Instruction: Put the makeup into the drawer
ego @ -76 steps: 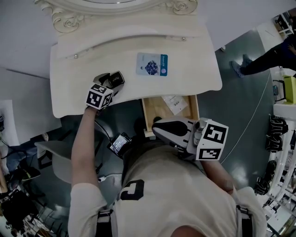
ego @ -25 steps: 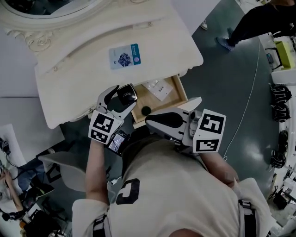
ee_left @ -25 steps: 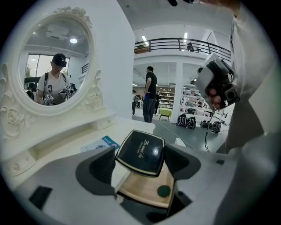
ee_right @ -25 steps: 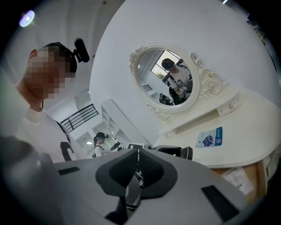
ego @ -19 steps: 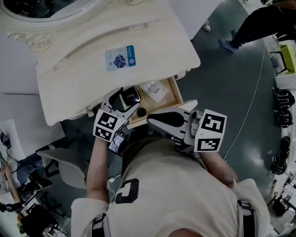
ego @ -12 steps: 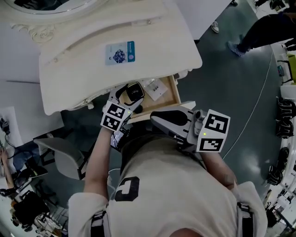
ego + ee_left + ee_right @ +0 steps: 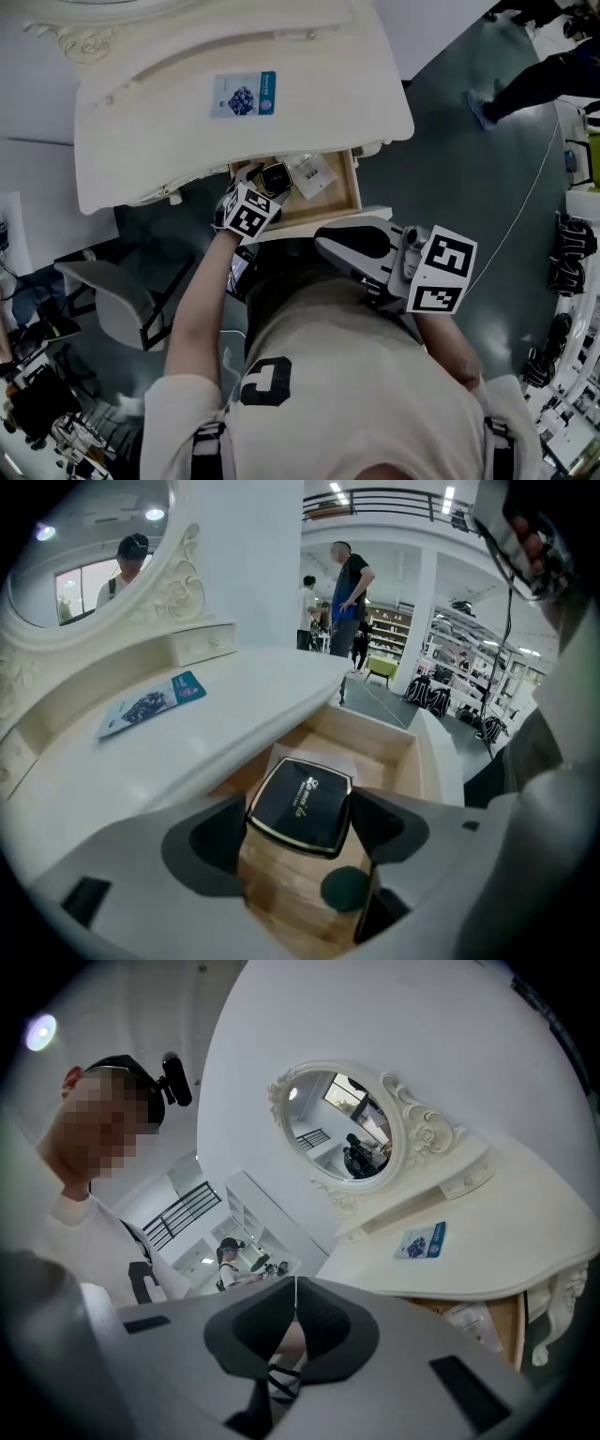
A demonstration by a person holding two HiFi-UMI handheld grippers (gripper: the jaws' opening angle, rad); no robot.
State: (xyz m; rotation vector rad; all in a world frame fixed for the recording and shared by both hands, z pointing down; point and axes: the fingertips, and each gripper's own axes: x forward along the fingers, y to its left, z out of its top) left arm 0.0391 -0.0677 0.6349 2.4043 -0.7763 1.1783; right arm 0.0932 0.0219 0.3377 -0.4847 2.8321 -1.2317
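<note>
Left gripper (image 7: pixel 270 178): its jaws were closed on a black compact (image 7: pixel 300 803), one pad pressed against each side. The compact was square with a gold rim and had pale script on its lid. It sat tilted between the jaws, over the inside of the open drawer (image 7: pixel 343 192). No view showed whether it was touching the drawer floor.

Drawer: it was pulled out from under the front edge of the table (image 7: pixel 169 150), with its wooden floor exposed. A white packet (image 7: pixel 314 174) lay inside it, just beyond the compact in the left gripper view. A dark round thing (image 7: pixel 345 890) lay on the drawer floor below the compact, beside the right-hand jaw; what it was could not be made out.

Right gripper (image 7: pixel 323 247): its jaws were fully together with nothing between them, as the right gripper view showed. It was held close to the person's body on the near side of the drawer front. It was well apart from the compact.

Table top: a blue-and-white sachet (image 7: pixel 244 95) lay flat near the middle, well away from the drawer. An oval mirror (image 7: pixel 342 1129) in a carved frame stood at the back of the table.

Surroundings: a grey chair (image 7: pixel 117 302) stood on the floor to the left of the person.
</note>
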